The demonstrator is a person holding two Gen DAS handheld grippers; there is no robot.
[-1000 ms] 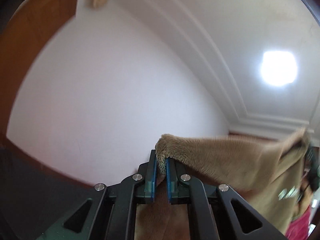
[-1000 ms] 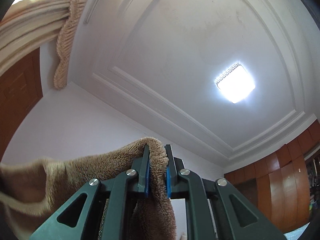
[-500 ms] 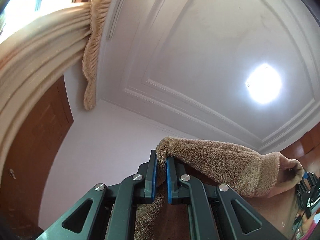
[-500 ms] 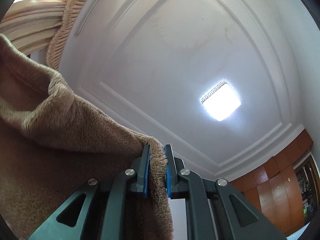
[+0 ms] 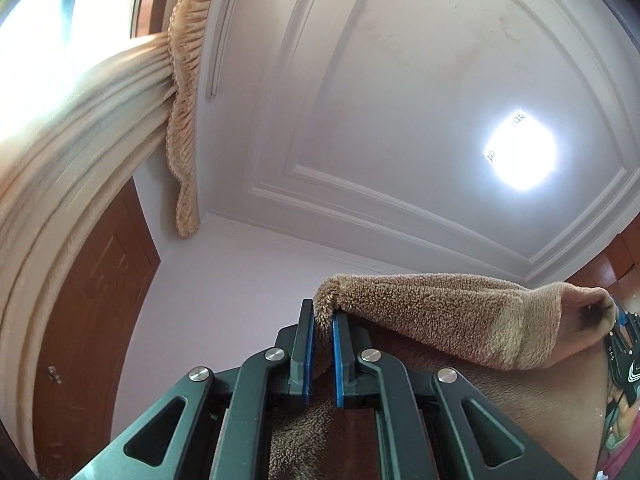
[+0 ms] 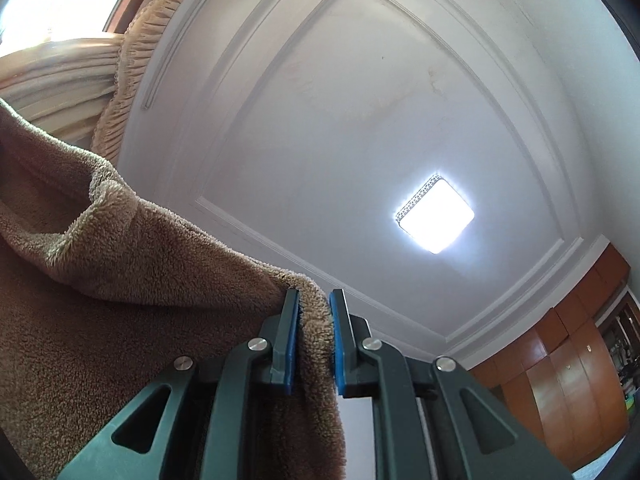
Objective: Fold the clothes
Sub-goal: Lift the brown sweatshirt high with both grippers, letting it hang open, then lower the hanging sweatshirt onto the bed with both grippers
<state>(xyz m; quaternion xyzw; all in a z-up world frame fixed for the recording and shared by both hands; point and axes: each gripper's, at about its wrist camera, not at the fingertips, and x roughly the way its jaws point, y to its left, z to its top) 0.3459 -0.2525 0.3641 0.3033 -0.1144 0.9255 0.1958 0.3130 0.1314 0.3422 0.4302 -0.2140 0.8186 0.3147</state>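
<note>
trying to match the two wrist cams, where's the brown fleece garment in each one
Left wrist: the brown fleece garment runs from the left tongs to the right edge.
Right wrist: it fills the lower left, pinched in the right tongs.
Shared landmark: the ceiling light.

Items obscured or cut off, both wrist views

Fleece garment [image 6: 120, 300]: lower part runs off frame, overall shape not discernible. Right gripper [image 5: 624, 356]: only a sliver at the left view's edge. Curtain [image 5: 60, 140]: blurred, overexposed. Wardrobe shelf contents [image 6: 624, 360]: too small.
</note>
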